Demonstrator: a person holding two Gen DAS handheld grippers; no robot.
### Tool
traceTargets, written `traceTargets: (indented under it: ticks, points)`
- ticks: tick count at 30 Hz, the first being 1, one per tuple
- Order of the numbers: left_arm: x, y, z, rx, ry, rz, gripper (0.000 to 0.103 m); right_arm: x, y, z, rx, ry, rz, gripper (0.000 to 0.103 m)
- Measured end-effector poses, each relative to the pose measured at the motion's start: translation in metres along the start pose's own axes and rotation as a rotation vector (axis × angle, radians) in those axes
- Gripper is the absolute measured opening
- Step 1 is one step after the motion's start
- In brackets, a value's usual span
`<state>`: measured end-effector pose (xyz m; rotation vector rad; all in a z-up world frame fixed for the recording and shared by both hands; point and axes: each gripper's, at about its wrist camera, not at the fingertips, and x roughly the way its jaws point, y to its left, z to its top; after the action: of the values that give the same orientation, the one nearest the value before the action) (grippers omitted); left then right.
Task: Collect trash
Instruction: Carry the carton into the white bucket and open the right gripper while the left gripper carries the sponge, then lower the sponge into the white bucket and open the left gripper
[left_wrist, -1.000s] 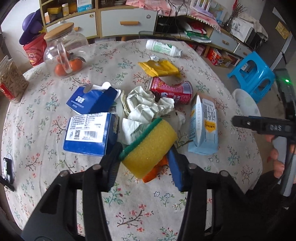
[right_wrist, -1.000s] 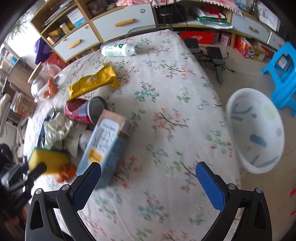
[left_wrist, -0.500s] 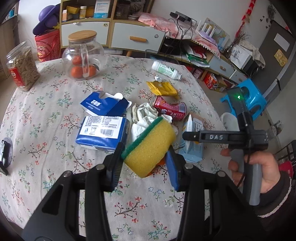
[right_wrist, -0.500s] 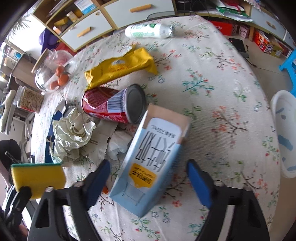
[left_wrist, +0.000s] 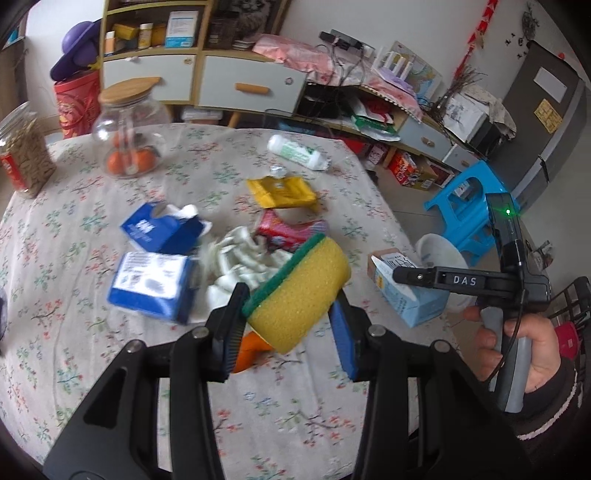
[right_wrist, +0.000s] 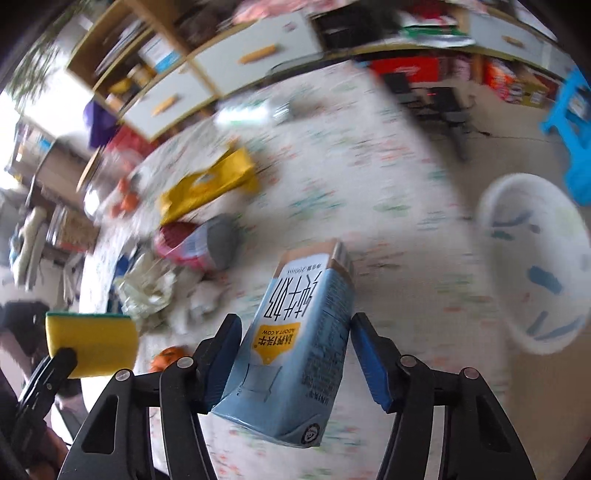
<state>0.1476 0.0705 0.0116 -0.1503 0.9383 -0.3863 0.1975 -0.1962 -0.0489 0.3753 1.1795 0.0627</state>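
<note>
My left gripper (left_wrist: 288, 314) is shut on a yellow sponge with a green scrub side (left_wrist: 299, 291) and holds it above the flowered table (left_wrist: 110, 369). My right gripper (right_wrist: 297, 332) has a light blue milk carton (right_wrist: 303, 332) between its blue pads. The jaws are still closing, and both pads touch the carton's sides. The carton looks sharp against a blurred background. On the table lie a red can (left_wrist: 291, 230), a yellow wrapper (left_wrist: 280, 192), crumpled paper (left_wrist: 243, 262), two blue boxes (left_wrist: 151, 288), a white bottle (left_wrist: 297, 157) and an orange scrap (left_wrist: 251, 350).
A white basin (right_wrist: 532, 266) stands on the floor just off the table's right edge, with a blue stool (left_wrist: 469, 206) behind it. A glass jar of oranges (left_wrist: 127, 144) and a snack jar (left_wrist: 26, 158) stand at the far left. A person's hand (left_wrist: 517, 339) grips the right tool.
My right gripper moved left over the milk carton and its wide jaws came in against the carton's sides. My left gripper rose a little, still holding the sponge.
</note>
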Motion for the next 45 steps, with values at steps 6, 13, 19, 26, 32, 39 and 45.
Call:
traceTargets:
  ticks: [6, 13, 19, 26, 32, 39, 45]
  points:
    - [0.026, -0.046, 0.011, 0.054, 0.013, -0.058, 0.045, -0.033, -0.094, 0.005, 0.197, -0.059, -0.04, 0.06]
    - [0.057, -0.084, 0.015, 0.09, 0.042, -0.089, 0.045, -0.057, -0.172, 0.01, 0.36, -0.137, -0.081, 0.06]
    - [0.072, -0.113, 0.015, 0.101, 0.049, -0.119, 0.045, -0.058, -0.195, 0.012, 0.374, -0.155, -0.068, 0.065]
    - [0.097, -0.159, 0.019, 0.161, 0.074, -0.147, 0.045, -0.08, -0.21, 0.003, 0.364, -0.193, -0.133, 0.075]
    - [0.129, -0.204, 0.024, 0.206, 0.11, -0.209, 0.045, -0.091, -0.226, -0.008, 0.347, -0.2, -0.211, 0.075]
    - [0.164, -0.242, 0.02, 0.248, 0.149, -0.236, 0.046, -0.104, -0.25, -0.021, 0.353, -0.204, -0.27, 0.076]
    - [0.174, -0.255, 0.02, 0.278, 0.159, -0.217, 0.065, -0.109, -0.257, -0.025, 0.34, -0.209, -0.287, 0.076]
